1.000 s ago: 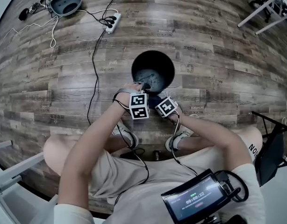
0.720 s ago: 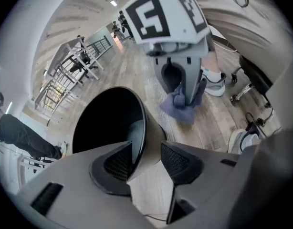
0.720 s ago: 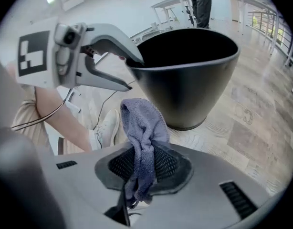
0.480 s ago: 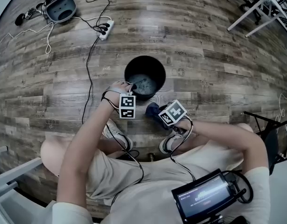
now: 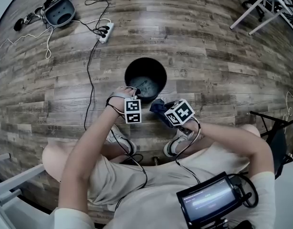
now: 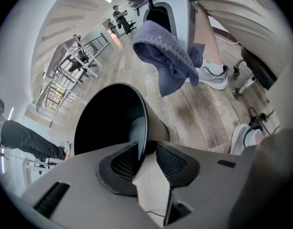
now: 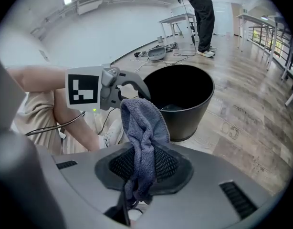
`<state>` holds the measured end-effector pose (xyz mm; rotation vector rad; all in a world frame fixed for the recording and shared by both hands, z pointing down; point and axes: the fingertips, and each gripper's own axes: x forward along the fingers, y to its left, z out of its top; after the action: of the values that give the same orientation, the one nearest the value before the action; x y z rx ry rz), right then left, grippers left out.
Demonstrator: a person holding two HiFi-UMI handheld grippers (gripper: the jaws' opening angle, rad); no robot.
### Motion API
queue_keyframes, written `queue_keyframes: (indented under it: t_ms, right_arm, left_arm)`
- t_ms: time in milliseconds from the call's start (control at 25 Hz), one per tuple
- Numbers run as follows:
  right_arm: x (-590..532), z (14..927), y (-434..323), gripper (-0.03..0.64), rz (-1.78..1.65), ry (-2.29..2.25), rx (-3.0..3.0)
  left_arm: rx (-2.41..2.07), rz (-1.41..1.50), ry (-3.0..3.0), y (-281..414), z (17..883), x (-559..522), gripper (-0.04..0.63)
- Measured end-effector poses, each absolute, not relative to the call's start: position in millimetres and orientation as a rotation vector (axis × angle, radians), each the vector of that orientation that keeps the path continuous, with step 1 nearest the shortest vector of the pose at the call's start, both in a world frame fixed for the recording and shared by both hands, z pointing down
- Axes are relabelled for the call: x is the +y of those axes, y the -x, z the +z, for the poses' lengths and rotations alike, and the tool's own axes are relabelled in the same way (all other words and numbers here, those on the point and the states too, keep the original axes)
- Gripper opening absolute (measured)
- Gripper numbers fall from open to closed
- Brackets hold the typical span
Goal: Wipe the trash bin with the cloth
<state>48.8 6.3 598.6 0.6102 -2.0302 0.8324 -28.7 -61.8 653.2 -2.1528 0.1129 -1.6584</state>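
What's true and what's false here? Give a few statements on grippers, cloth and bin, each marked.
1. The left gripper is clamped on the rim of the bin. True.
2. The right gripper is empty. False: its jaws are shut on the cloth.
3. The cloth lies inside the bin. False: it hangs from the right gripper, outside the bin.
4. The bin stands upright on the floor. True.
5. A power strip lies on the floor beyond the bin. True.
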Motion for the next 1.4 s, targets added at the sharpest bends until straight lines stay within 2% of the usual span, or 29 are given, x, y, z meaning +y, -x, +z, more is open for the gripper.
queue_keyframes:
  t_ms: [840, 1400]
  right_arm:
    - [-24, 641, -42, 0.080, 0.844, -0.736, -1.982]
    - [-48, 691, -32, 0.080, 0.805, -0.782, -1.968]
  left_arm:
    - [0.265, -1.788, 2.325, 5, 653, -50, 0.117]
    - [0.195, -1.667, 2.372, -2, 644, -49, 0.097]
